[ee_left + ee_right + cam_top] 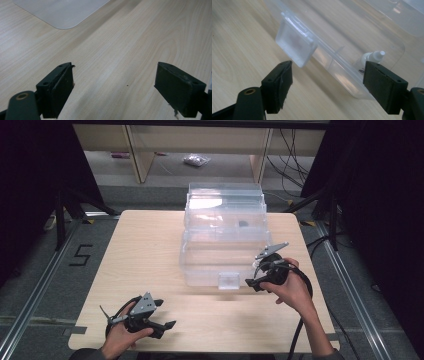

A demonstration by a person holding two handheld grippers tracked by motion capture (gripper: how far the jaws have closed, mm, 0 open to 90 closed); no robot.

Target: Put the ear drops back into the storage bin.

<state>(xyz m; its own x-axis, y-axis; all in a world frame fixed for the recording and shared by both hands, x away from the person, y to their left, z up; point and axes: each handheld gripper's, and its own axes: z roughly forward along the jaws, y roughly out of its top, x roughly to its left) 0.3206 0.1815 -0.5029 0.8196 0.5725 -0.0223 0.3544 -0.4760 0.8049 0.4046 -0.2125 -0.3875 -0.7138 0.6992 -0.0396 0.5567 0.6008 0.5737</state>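
On the desk (150,250), a clear plastic box (222,247) holds a small white bottle (374,57), while both grippers' jaws gape wide, empty.

A light wooden table (150,250) is set on a grey floor (30,285), where a black figure 5 (80,255) is marked at the left. Metal rails (27,305) are laid along both sides. Black curtains (35,175) are hung left and right. At the far side, pale wooden shelving (137,150) is seen, with black cables (290,155) trailed at the right and a small bag (196,160) left on the floor.
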